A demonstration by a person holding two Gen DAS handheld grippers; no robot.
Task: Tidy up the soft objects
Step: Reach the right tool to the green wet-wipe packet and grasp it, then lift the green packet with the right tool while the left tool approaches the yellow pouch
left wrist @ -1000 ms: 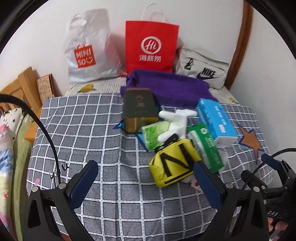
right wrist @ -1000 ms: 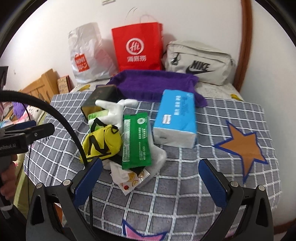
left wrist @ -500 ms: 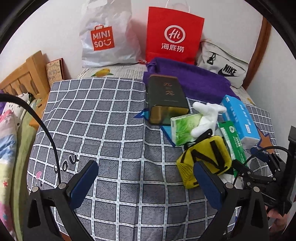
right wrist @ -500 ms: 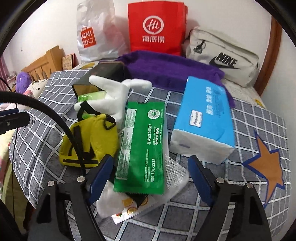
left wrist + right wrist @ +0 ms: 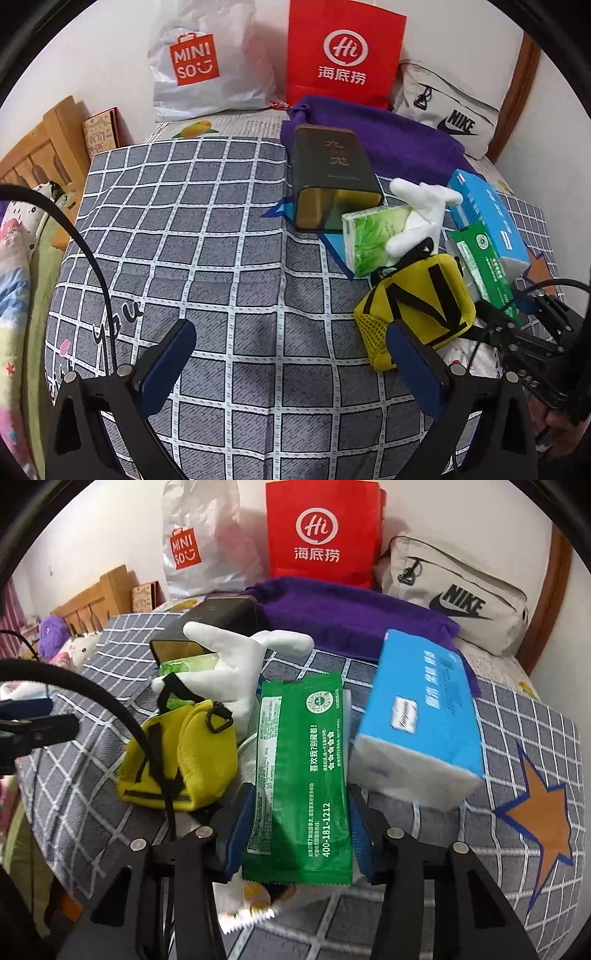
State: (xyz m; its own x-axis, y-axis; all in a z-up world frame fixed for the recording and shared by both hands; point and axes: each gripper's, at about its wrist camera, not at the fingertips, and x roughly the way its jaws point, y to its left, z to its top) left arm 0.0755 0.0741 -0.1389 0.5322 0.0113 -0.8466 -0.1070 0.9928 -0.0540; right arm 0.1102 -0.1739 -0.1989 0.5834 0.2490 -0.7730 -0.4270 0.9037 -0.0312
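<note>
Right hand-held gripper [image 5: 297, 830] around green wet-wipe pack [image 5: 301, 775], beside yellow pouch [image 5: 184, 753].

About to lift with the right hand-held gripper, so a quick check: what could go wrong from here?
1. The right hand-held gripper has its fingers at both sides of the green pack, whose far end lies against the blue tissue box. Lifting may shift the box.
2. A clear wrapper lies under the pack and could come up with it.
3. The yellow pouch sits right beside the left finger; its black strap might snag.
</note>
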